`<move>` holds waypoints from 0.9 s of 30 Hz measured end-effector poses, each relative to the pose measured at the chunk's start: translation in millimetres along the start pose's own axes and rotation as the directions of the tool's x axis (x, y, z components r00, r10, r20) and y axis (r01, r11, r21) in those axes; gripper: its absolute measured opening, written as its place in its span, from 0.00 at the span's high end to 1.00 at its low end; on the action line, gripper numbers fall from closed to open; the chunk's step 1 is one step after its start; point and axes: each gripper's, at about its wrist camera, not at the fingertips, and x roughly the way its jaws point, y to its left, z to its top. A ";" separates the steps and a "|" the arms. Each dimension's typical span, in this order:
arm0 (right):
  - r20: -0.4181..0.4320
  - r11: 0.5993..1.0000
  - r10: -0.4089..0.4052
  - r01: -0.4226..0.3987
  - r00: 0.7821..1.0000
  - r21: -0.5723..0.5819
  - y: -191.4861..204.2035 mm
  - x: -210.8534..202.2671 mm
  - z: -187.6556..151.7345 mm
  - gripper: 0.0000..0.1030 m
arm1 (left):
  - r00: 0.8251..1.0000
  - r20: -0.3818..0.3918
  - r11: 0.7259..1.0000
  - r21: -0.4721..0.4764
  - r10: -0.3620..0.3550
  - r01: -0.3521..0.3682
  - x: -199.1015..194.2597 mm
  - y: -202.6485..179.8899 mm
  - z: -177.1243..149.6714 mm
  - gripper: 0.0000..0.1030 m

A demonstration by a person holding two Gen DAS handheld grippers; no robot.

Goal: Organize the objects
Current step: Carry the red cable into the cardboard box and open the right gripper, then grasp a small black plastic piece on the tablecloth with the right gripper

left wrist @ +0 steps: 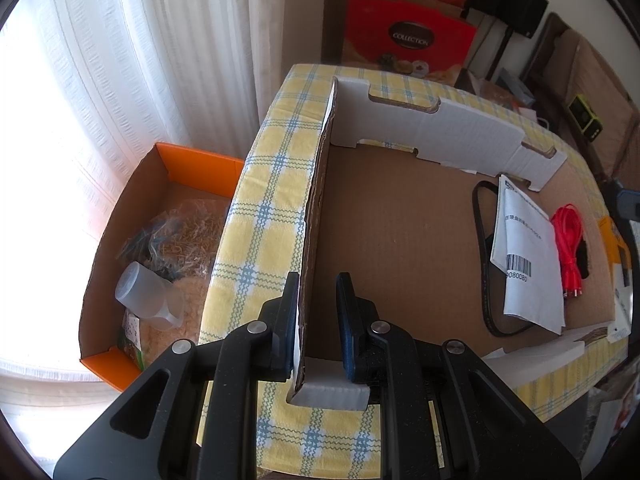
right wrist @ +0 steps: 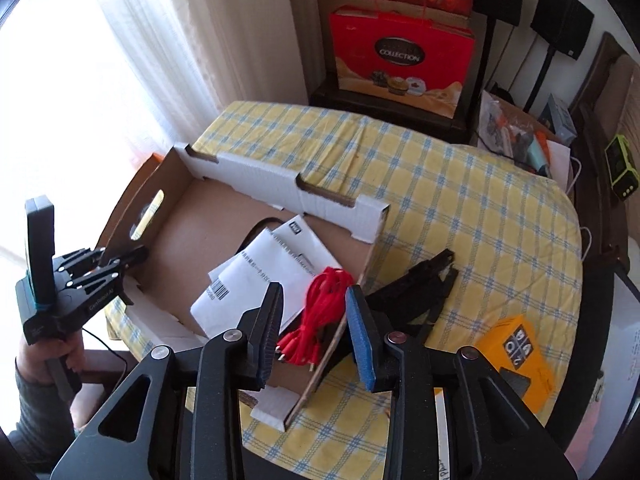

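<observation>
My left gripper [left wrist: 318,316]: jaws straddle left wall of cardboard tray [left wrist: 400,232], gap visible on inner side. My right gripper [right wrist: 316,332]: jaws wide, straddling tray's right wall. Tray on checked tablecloth [right wrist: 460,208], holding white booklet [right wrist: 272,276], red cable [right wrist: 320,316].

One shallow cardboard tray [right wrist: 224,236] holds one white booklet [right wrist: 264,276], one red cable bundle [right wrist: 320,312] and one black cable [left wrist: 482,264]; one orange box [right wrist: 520,348] sits right, one orange-rimmed carton [left wrist: 132,240] left.
</observation>
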 end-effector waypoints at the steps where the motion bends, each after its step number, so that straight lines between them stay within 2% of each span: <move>1: 0.002 1.000 -0.010 0.010 1.000 0.020 -8.0 -1.7 1.1 0.66 | 1.000 0.000 1.000 -0.001 -0.001 0.001 -0.1 -0.1 -0.1 0.85; 5: -0.012 0.993 -0.080 0.081 0.997 0.086 -39.3 4.6 1.6 0.66 | 1.000 0.000 1.000 -0.002 0.000 0.000 -0.2 -0.2 -0.1 0.85; 11: -0.087 0.975 -0.105 0.120 0.991 0.187 -76.9 38.9 -8.3 0.66 | 1.000 0.000 1.000 -0.002 0.000 0.000 -0.2 -0.1 -0.2 0.85; 27: -0.146 0.958 -0.134 0.166 0.980 0.232 -94.7 77.8 -19.5 0.66 | 1.000 0.000 1.000 -0.003 0.004 -0.004 0.4 0.2 -0.8 0.85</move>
